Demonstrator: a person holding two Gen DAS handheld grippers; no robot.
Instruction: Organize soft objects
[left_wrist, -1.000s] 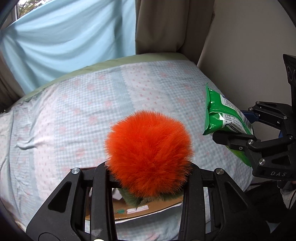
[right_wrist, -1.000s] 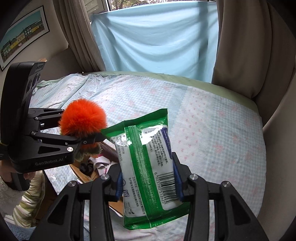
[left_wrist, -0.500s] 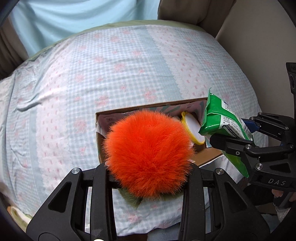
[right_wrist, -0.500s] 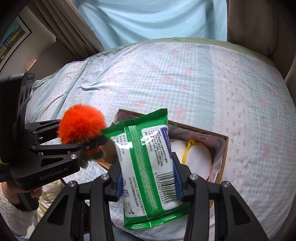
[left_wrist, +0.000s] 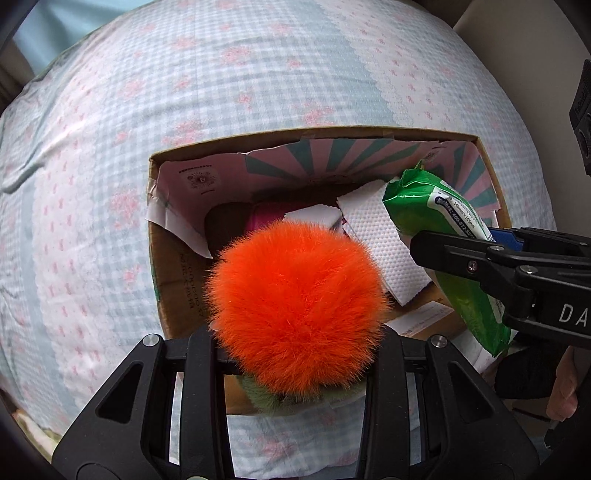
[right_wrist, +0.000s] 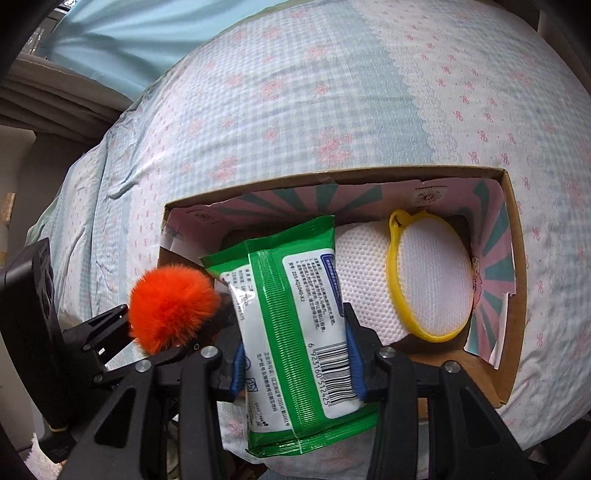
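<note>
Pompom: orange pompom (left_wrist: 297, 314) pinched in the left hand-held gripper (left_wrist: 295, 354), hanging over the near left part of the cardboard box (left_wrist: 162, 280) on the bed (left_wrist: 110, 129).
Packet: green wipes packet (right_wrist: 295, 325) clamped upright in the right hand-held gripper (right_wrist: 295, 373), above the box's middle.
Advice: lower each into free space before letting go; keep the two grippers apart.
Views: only the right camera shows the yellow-rimmed pad (right_wrist: 430, 280); the left shows something pink (left_wrist: 266, 218) beneath the pompom.
</note>
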